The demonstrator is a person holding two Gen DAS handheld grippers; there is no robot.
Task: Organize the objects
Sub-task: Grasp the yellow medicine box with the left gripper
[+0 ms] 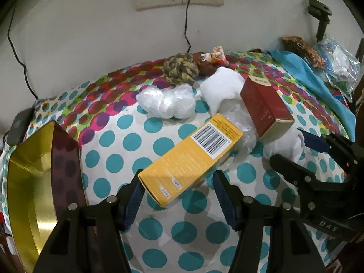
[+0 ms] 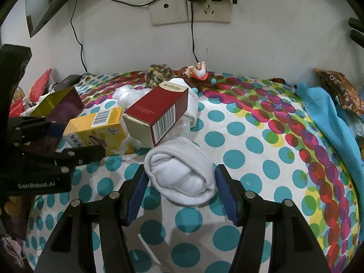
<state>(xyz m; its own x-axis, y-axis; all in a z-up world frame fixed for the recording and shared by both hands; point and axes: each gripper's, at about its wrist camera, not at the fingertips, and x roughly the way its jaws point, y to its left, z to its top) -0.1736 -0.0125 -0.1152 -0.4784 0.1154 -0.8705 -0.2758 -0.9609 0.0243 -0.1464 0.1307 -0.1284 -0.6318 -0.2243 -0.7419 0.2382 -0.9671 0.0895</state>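
Note:
A yellow box (image 1: 193, 157) with a barcode lies tilted on the dotted cloth, its far end propped on clear plastic. My left gripper (image 1: 178, 177) straddles the box's near end; its left pad is at the corner and a thin gap shows at the right pad. In the right wrist view the left gripper (image 2: 79, 140) flanks the same yellow box (image 2: 97, 127). A rolled white sock (image 2: 182, 177) rests on the cloth with both blue pads of my right gripper (image 2: 180, 170) against its sides. The right gripper (image 1: 286, 144) also appears at the right edge of the left wrist view.
A red box (image 2: 159, 111) leans on white cloth behind the sock. A gold tin (image 1: 29, 175) stands open at the left. A plastic-wrapped white bundle (image 1: 167, 101), a yarn ball (image 1: 179, 69) and a figurine (image 1: 211, 59) lie by the wall. A blue cloth (image 2: 329, 118) and bags fill the right.

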